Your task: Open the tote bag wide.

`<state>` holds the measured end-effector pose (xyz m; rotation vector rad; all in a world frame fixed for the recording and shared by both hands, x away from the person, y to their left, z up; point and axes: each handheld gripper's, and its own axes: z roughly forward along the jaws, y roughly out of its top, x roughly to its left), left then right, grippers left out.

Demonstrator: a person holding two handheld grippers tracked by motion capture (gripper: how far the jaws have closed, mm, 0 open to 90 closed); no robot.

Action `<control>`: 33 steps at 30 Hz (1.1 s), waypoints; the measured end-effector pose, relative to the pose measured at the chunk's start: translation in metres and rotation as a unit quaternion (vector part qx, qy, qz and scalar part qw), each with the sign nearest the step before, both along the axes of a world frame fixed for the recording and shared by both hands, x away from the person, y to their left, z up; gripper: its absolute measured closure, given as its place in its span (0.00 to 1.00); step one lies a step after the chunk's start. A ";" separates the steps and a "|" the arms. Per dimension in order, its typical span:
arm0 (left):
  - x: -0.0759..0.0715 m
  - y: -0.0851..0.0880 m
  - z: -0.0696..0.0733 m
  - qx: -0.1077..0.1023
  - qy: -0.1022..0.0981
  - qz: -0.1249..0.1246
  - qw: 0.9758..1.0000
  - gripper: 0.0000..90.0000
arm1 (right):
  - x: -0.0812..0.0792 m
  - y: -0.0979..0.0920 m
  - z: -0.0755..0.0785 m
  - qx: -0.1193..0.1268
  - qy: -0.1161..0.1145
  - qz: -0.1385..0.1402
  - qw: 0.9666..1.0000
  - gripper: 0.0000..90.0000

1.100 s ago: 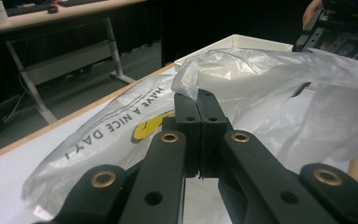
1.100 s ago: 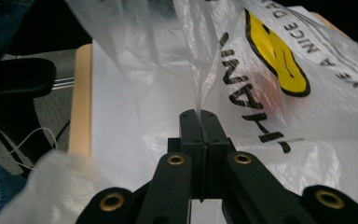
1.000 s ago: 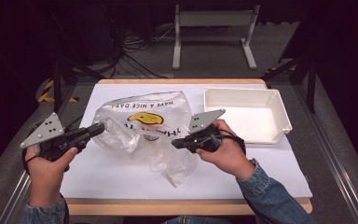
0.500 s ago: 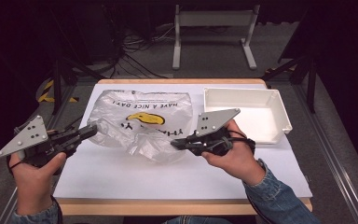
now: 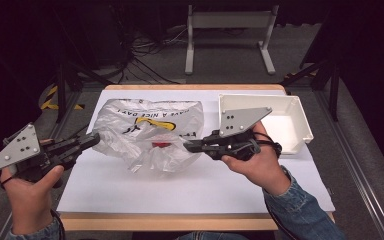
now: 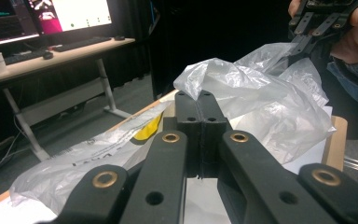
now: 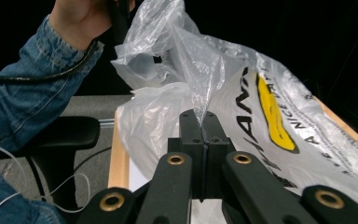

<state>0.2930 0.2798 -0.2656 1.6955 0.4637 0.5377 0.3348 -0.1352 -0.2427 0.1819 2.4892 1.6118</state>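
A clear plastic bag (image 5: 145, 132) printed with a yellow smiley and black lettering lies on the white-covered table (image 5: 190, 185), its near edge lifted. Something small and red (image 5: 161, 145) shows through the film. My left gripper (image 5: 94, 138) is shut on the bag's left edge, and its jaws pinch a fold of film (image 6: 200, 95) in the left gripper view. My right gripper (image 5: 187, 146) is shut on the bag's right edge, where a strip of film rises from its closed jaws (image 7: 199, 114). The bag (image 7: 242, 88) hangs stretched between both grippers.
An empty white bin (image 5: 300, 125) stands on the table's right side, just behind my right hand. A metal stand (image 5: 230, 30) and cables lie on the floor beyond the table. The left gripper view has a desk with monitors (image 6: 51, 42) in the background.
Both hands have risen and drawn apart, the left one leftward and the right one rightward. The bag's near edge has come up off the table and is pulled wider between them.
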 end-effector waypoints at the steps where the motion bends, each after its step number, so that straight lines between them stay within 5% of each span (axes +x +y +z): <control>1: 0.003 0.000 0.000 -0.005 0.002 0.005 1.000 1.00 | 0.003 -0.001 0.001 0.004 0.001 -0.004 1.000 1.00; 9: 0.025 -0.001 -0.002 -0.013 0.014 0.033 0.999 1.00 | 0.032 -0.004 -0.003 0.016 0.023 -0.034 0.999 1.00; 16: 0.069 -0.006 -0.013 -0.013 0.047 0.049 0.998 1.00 | 0.065 -0.004 -0.004 0.015 0.040 -0.069 0.997 1.00; 25: 0.109 0.001 -0.043 -0.025 0.107 0.057 0.992 0.99 | 0.108 0.002 -0.021 0.000 0.083 -0.093 0.992 1.00; 33: 0.130 0.002 -0.062 -0.027 0.136 0.066 0.988 0.98 | 0.139 0.007 -0.042 -0.009 0.124 -0.107 0.986 1.00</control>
